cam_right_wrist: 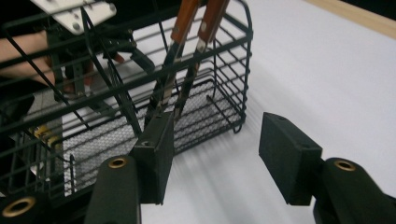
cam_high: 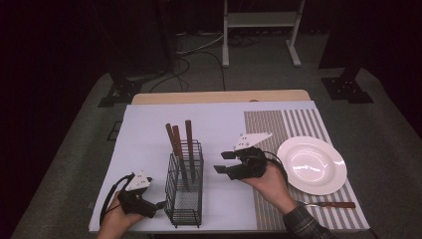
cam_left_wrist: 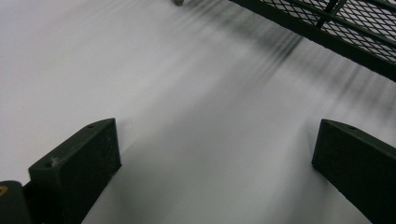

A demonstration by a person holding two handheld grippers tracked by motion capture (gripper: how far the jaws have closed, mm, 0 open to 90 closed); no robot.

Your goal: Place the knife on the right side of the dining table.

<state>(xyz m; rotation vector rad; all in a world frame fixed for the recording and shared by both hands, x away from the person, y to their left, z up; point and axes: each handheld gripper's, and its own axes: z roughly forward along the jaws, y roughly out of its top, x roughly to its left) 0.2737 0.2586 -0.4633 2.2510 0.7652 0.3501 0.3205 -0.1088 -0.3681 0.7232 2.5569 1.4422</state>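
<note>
My right gripper [cam_high: 224, 162] is half open and holds nothing. The knives [cam_high: 178, 144] stand in the wire basket [cam_high: 184, 209]. They look hard and slippery, so I'd grab a wooden handle.

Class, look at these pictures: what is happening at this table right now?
A person sits at a table with a gripper in each hand. The right gripper hangs in the air beside a black wire basket that holds three wooden-handled utensils; its jaws stand apart with nothing between them. The left gripper rests low by the basket's other side, jaws open and empty. A white plate and one more utensil lie on a striped placemat.
</note>
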